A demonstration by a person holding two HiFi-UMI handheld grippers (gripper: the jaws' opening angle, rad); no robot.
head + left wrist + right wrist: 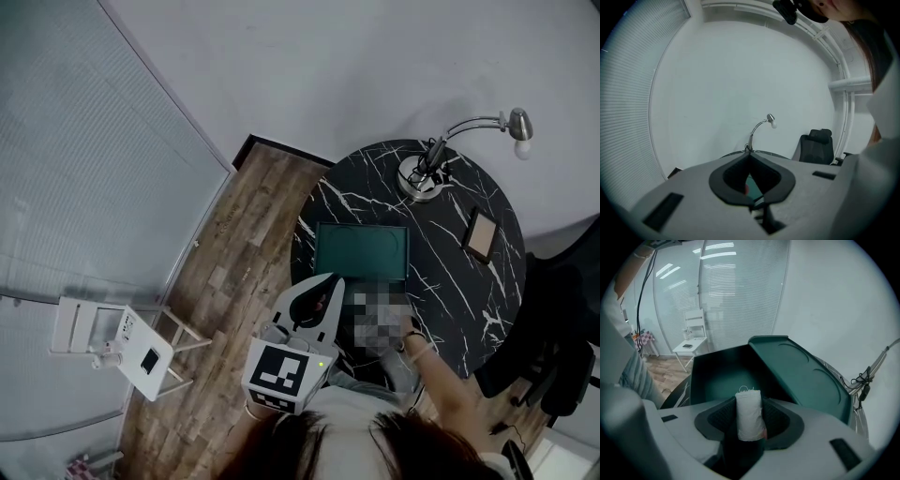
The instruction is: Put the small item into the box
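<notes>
Right tongs (750, 408) grasp the cloth roll (749, 423) before the open box (717, 376), left tongs (749, 154) clenched empty; premature release risks missing the box.

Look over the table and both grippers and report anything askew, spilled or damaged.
Nothing stands out. The green box sits open on the marble table, and nothing has spilled. The right gripper holds the white cloth roll between its jaws. The only flaw is a loose thread fraying at the roll's top end.
</notes>
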